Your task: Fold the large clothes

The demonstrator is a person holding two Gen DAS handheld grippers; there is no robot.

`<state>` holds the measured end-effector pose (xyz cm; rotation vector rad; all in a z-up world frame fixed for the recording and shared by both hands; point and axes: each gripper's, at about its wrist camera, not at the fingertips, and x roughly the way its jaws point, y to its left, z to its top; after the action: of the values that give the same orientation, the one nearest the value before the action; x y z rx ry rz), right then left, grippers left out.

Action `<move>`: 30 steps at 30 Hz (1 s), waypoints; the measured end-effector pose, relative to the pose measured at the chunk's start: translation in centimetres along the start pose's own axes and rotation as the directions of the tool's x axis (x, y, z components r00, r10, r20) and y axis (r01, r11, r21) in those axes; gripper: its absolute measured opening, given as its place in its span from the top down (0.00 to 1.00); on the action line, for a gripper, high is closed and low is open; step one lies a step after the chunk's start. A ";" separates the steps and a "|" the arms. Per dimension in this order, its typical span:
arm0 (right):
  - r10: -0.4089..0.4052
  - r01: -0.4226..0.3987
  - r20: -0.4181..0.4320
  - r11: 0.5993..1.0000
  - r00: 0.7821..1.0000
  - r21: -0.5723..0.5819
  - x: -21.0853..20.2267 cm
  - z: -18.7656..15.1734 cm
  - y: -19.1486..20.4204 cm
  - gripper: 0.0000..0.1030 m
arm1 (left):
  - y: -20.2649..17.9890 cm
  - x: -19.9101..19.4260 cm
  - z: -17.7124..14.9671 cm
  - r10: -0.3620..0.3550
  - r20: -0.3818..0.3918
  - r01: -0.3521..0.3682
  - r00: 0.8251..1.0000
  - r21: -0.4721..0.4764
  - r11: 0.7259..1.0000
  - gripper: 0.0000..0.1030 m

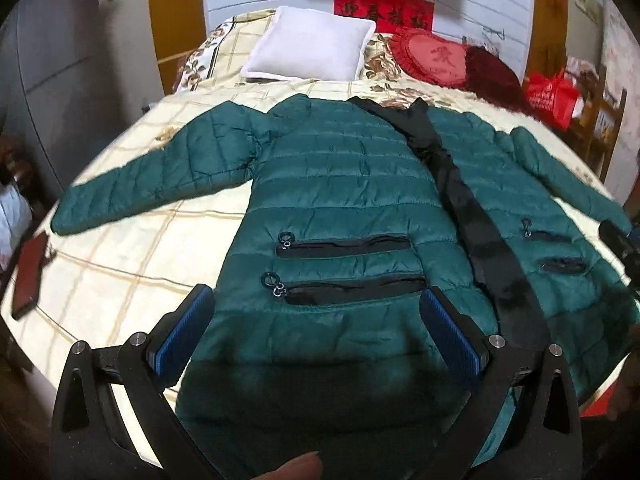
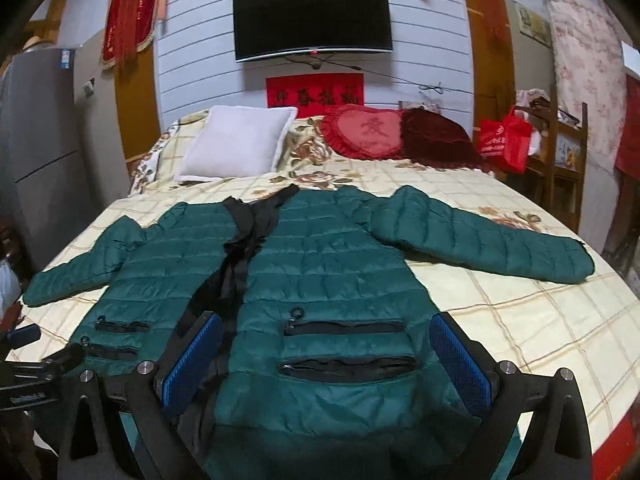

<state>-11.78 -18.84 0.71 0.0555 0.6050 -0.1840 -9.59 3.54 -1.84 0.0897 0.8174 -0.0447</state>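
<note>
Bedroom with a bed (image 1: 120,264) covered by a cream plaid and floral spread, seen from its foot. A green quilted jacket (image 1: 340,184) lies flat and face up across the bed, collar toward the pillows, both sleeves spread outward, its black front band (image 1: 472,216) running from collar to hem; two zipped pockets sit on each front panel. The left gripper (image 1: 316,324) is wide open, its blue-padded fingers (image 1: 184,332) poised above the lower left panel near the hem, with nothing between them; contact with the cloth cannot be determined. The right gripper (image 2: 326,354) is likewise wide open and empty, over the lower right panel, one finger above the black band and the other near the jacket's outer edge. A dark phone (image 1: 28,276) rests on the spread beside the left sleeve. At the head of the bed lie a white pillow (image 2: 236,144), a red heart cushion (image 2: 368,132) and a dark red cushion (image 2: 436,140). On the wall behind hang a television (image 2: 312,20) and a red banner (image 2: 316,92); a red bag (image 2: 504,144) stands on a wooden shelf to the right.
</note>
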 end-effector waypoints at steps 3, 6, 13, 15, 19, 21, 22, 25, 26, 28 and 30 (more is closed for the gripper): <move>0.015 -0.013 -0.034 0.999 0.999 0.046 0.6 0.0 -0.8 0.00 | 0.2 0.8 -0.1 0.005 -0.026 -0.006 1.000 -0.019 1.000 0.00; 0.034 -0.031 -0.030 0.995 0.999 0.091 0.9 0.0 -1.5 0.00 | 0.3 0.7 -0.3 0.003 -0.012 -0.003 1.000 -0.038 0.999 0.00; 0.038 -0.037 -0.013 0.998 0.999 0.053 1.1 0.0 -0.9 0.00 | -0.1 0.6 -0.5 0.004 -0.021 -0.004 1.000 -0.022 1.000 0.00; 0.034 -0.033 -0.004 0.999 0.999 0.029 1.1 -0.1 -0.5 0.00 | -0.1 0.7 -0.5 -0.001 -0.027 0.000 1.000 -0.024 1.000 0.00; 0.037 -0.037 -0.001 0.999 0.999 0.027 1.2 -0.1 -0.5 0.00 | -0.1 0.8 -0.3 -0.012 -0.040 0.010 0.999 -0.034 0.999 0.00; 0.043 -0.043 -0.005 0.998 0.999 0.035 1.3 -0.2 -0.5 0.00 | 0.0 0.9 -0.3 -0.016 -0.038 0.014 0.999 -0.034 0.999 0.00; 0.042 -0.041 -0.009 0.999 0.999 0.034 1.4 -0.2 -0.4 0.00 | 0.0 0.9 -0.3 -0.015 -0.038 0.014 0.999 -0.034 0.999 0.00; 0.049 -0.049 -0.011 0.998 0.999 0.041 1.5 -0.2 -0.4 0.00 | 0.1 0.9 -0.3 -0.015 -0.037 0.014 0.999 -0.034 0.999 0.00; 0.050 -0.049 -0.010 0.998 0.999 0.041 1.5 -0.2 -0.3 0.00 | 0.1 0.9 -0.3 -0.014 -0.038 0.013 0.999 -0.032 0.999 0.00; 0.048 -0.048 -0.009 0.998 0.999 0.036 1.5 -0.3 -0.2 0.00 | 0.1 0.9 -0.3 -0.016 -0.036 0.015 0.999 -0.033 0.999 0.00; 0.052 -0.052 -0.006 0.998 0.999 0.034 1.5 -0.3 -0.1 0.00 | 0.1 0.9 -0.3 -0.014 -0.036 0.013 0.999 -0.032 0.999 0.00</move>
<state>-10.76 -19.15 -0.35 0.1046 0.6071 -0.1439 -9.14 3.65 -2.72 0.0550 0.8549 -0.0429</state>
